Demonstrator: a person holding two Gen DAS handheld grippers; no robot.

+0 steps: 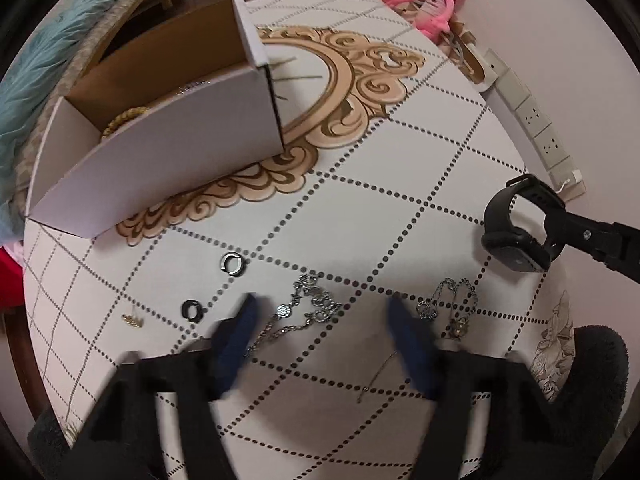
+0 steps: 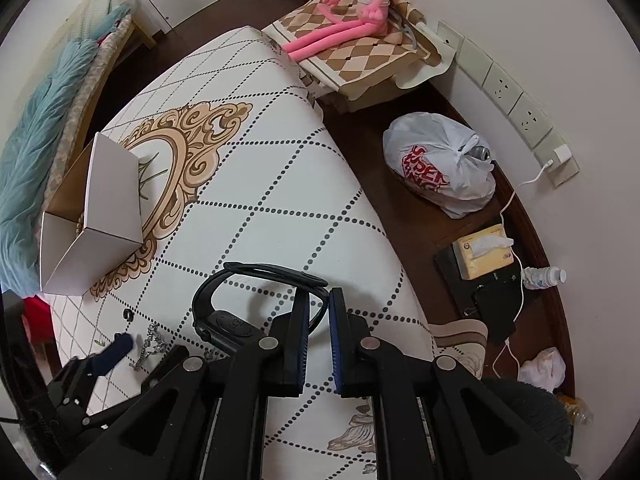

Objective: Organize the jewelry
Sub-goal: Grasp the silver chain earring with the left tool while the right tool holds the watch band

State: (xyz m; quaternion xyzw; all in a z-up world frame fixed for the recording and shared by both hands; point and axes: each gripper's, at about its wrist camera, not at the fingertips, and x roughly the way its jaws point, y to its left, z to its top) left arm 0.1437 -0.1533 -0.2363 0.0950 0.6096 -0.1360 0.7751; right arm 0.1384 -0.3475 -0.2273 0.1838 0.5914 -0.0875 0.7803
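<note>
Here we have the right tool (image 2: 319, 320) pinching the strap of the black watch (image 2: 224, 320), its two fingers pressed nearly together on the band while the watch body hangs off to their left, lifted above the patterned surface (image 1: 400, 184). What the next move turns on, we judge, is that the open cardboard box (image 1: 160, 128) lies well apart from the watch, far across the surface to the left and forward, with its long axis running diagonally and its open top facing up. The left tool (image 1: 320, 316) is nearer the box, but it carries nothing: its blue-padded fingers are spread wide, low over a silver chain (image 1: 308, 308) that lies between them. Just left of it sit a silver ring (image 1: 232, 265), a dark ring (image 1: 192, 309) and a small gold piece (image 1: 132, 319); to its right lies a second chain (image 1: 448, 304). A beaded bracelet (image 1: 124, 120) shows inside the box. If the watch goes to the box, we think the right arm would cross over the left tool, and the box's near wall stands in the way.
</note>
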